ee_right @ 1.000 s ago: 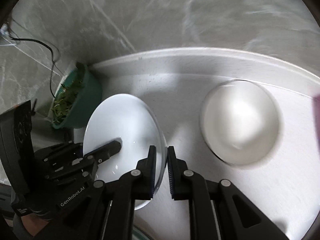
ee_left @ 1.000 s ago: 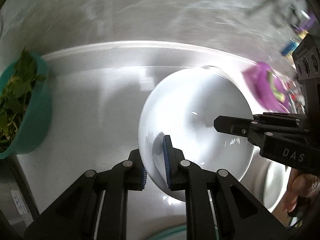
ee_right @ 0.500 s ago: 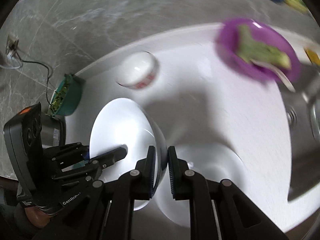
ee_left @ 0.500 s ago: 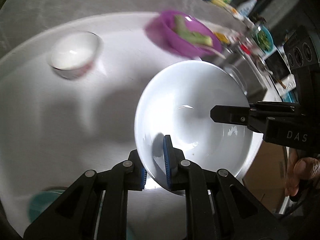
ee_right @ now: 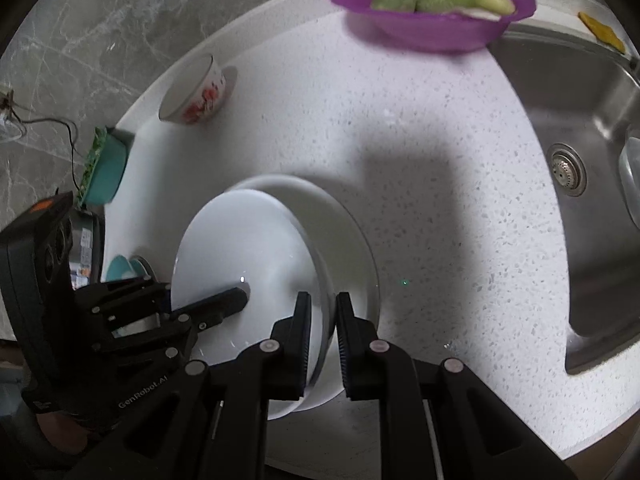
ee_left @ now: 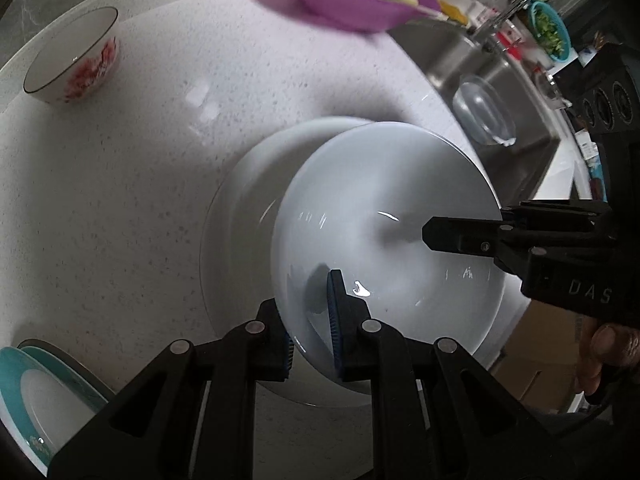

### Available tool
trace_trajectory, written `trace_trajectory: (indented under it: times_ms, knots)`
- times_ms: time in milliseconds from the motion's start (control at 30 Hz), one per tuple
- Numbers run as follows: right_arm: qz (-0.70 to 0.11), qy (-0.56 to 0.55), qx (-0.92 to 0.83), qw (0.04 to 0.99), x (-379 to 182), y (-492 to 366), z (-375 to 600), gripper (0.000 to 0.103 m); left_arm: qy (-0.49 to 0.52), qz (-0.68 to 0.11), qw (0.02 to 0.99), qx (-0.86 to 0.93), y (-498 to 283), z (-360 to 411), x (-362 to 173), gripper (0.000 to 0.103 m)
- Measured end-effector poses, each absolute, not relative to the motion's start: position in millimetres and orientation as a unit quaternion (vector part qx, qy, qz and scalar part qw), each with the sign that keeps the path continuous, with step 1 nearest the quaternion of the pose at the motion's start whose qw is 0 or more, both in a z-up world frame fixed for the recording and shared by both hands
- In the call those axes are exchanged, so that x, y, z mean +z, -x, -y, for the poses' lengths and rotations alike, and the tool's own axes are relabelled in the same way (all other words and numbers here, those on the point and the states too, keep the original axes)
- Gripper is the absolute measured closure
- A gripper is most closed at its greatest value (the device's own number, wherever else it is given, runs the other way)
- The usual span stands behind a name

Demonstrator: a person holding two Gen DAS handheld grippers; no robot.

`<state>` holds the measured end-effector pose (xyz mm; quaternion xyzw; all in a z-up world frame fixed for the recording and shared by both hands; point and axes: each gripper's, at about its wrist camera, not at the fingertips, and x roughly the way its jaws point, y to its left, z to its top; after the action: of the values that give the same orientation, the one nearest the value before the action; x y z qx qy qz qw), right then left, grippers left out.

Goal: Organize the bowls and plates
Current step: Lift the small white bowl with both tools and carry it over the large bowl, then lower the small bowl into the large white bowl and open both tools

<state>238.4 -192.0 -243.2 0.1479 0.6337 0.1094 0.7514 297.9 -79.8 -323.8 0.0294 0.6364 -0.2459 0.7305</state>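
White bowl [ee_left: 384, 232]: carried just above wide white plate [ee_left: 240, 216] on worktop [ee_left: 120, 184], offset toward sink [ee_right: 580, 128]. Rim pinched between left gripper [ee_left: 312, 316] fingers and right gripper [ee_right: 322, 332] fingers on opposite sides. Floral bowl [ee_left: 76, 60] well beyond plate.

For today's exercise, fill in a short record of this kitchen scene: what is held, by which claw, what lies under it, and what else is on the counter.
held item: white bowl
left claw: shut on the bowl's rim
right claw: shut on the opposite rim
beneath it: white plate on the speckled counter; contact unclear
other dishes: floral bowl, purple bowl with green vegetables, teal-rimmed plates
beside counter: steel sink
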Motion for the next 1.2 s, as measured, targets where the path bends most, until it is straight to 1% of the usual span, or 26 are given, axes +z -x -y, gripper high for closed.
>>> trace_trajectory:
  times_ms: [100, 367, 400, 433, 567, 667, 700, 733, 900, 967, 1000, 1033, 1100, 1133, 1167, 1200]
  knots:
    - [-0.636, -0.132, 0.113, 0.752, -250.1, -236.7, 185.2, 0.088, -0.034, -0.64, 0.73, -0.236, -299.1, 83.2, -334.4, 0.089]
    - [-0.629, -0.052, 0.111, 0.767, -256.6, -238.8, 166.4, 0.089, -0.054, -0.618, 0.752, -0.221, -307.0, 89.2, -331.3, 0.088]
    - [-0.628, -0.048, 0.11, 0.769, -256.6, -239.2, 166.0, 0.09, -0.058, -0.615, 0.754, -0.221, -306.9, 89.8, -330.9, 0.087]
    - [-0.627, -0.041, 0.107, 0.771, -256.7, -239.4, 165.5, 0.092, -0.059, -0.613, 0.755, -0.224, -306.2, 88.6, -328.6, 0.084]
    - [-0.627, -0.029, 0.104, 0.771, -257.1, -237.2, 164.6, 0.092, -0.051, -0.609, 0.756, -0.233, -305.2, 90.6, -326.2, 0.08]
    - [-0.633, -0.022, 0.101, 0.767, -257.2, -239.5, 163.4, 0.092, -0.026, -0.605, 0.754, -0.255, -304.8, 87.5, -324.0, 0.065]
    - [-0.634, -0.025, 0.102, 0.766, -257.6, -238.7, 163.6, 0.092, -0.023, -0.604, 0.752, -0.264, -304.1, 88.6, -323.7, 0.053]
    - [-0.636, -0.029, 0.103, 0.764, -257.8, -238.0, 164.8, 0.092, -0.021, -0.603, 0.75, -0.272, -302.9, 91.0, -323.0, 0.048]
    - [-0.643, -0.034, 0.103, 0.759, -258.3, -237.4, 164.2, 0.092, -0.008, -0.6, 0.75, -0.278, -302.0, 89.7, -321.4, 0.045]
    - [-0.645, -0.049, 0.104, 0.756, -258.7, -238.1, 167.2, 0.092, 0.01, -0.6, 0.747, -0.287, -303.0, 88.0, -320.9, 0.04]
    - [-0.646, -0.062, 0.107, 0.754, -258.9, -238.6, 170.5, 0.093, 0.027, -0.599, 0.743, -0.297, -304.3, 86.0, -321.1, 0.032]
    - [-0.646, -0.072, 0.109, 0.752, -259.5, -238.3, 172.9, 0.094, 0.049, -0.598, 0.738, -0.308, -305.4, 80.9, -320.0, 0.027]
    - [-0.648, -0.088, 0.114, 0.748, -259.4, -237.7, 177.3, 0.096, 0.047, -0.597, 0.739, -0.309, -306.2, 80.5, -318.4, 0.026]
    - [-0.648, -0.086, 0.115, 0.748, -258.5, -237.2, 176.9, 0.096, 0.036, -0.589, 0.747, -0.305, -305.1, 81.4, -314.5, 0.021]
    - [-0.647, -0.083, 0.116, 0.749, -256.9, -236.6, 175.6, 0.095, 0.027, -0.581, 0.755, -0.302, -304.7, 81.8, -309.8, 0.02]
    - [-0.646, -0.084, 0.116, 0.75, -255.5, -236.3, 175.6, 0.093, 0.017, -0.575, 0.764, -0.291, -305.5, 80.9, -305.4, 0.008]
